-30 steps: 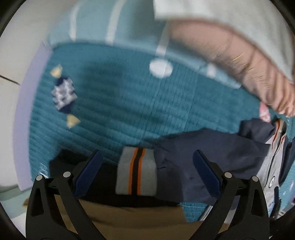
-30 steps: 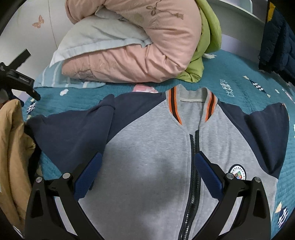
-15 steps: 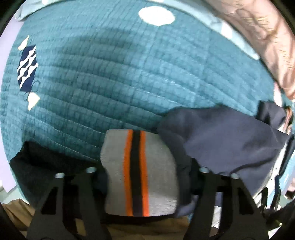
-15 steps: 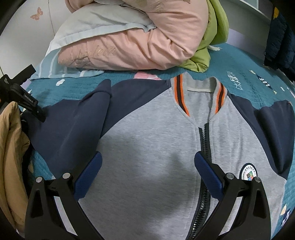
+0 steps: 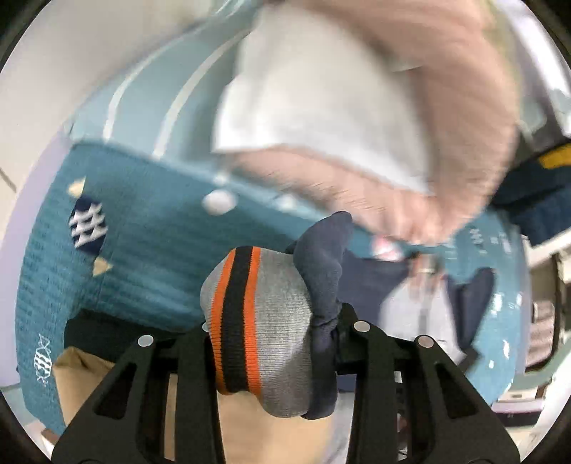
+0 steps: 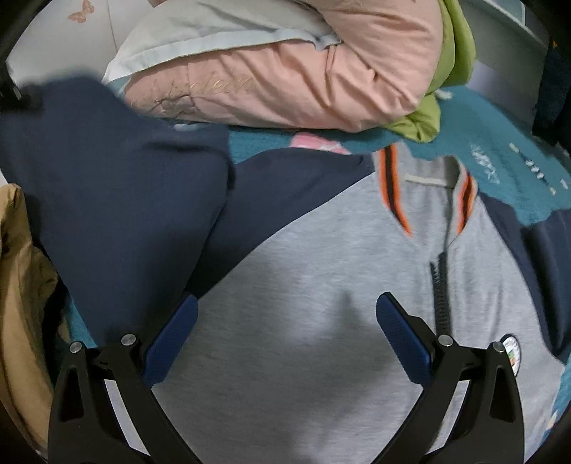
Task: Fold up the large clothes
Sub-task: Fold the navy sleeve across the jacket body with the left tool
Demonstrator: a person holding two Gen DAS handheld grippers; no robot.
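A grey jacket point(image 6: 321, 285) with navy sleeves, orange-striped collar and a zip lies face up on the teal bedspread point(image 6: 499, 150). My left gripper point(image 5: 274, 342) is shut on the sleeve cuff point(image 5: 264, 314), grey with orange and black stripes, and holds it lifted above the bed. The lifted navy sleeve point(image 6: 107, 185) rises at the left in the right wrist view. My right gripper point(image 6: 285, 321) is open and empty, low over the jacket's grey chest. The jacket body shows blurred in the left wrist view point(image 5: 410, 303).
A pink duvet point(image 6: 292, 82) with a white pillow point(image 6: 214, 32) and a green cloth point(image 6: 449, 78) is piled at the head of the bed. A tan garment point(image 6: 21, 285) lies at the left edge. Dark clothing point(image 5: 535, 192) hangs at the right.
My left gripper closed on the striped cuff and lifted it, swinging the navy sleeve up off the bed. My right gripper moved slightly forward over the jacket chest, still open.
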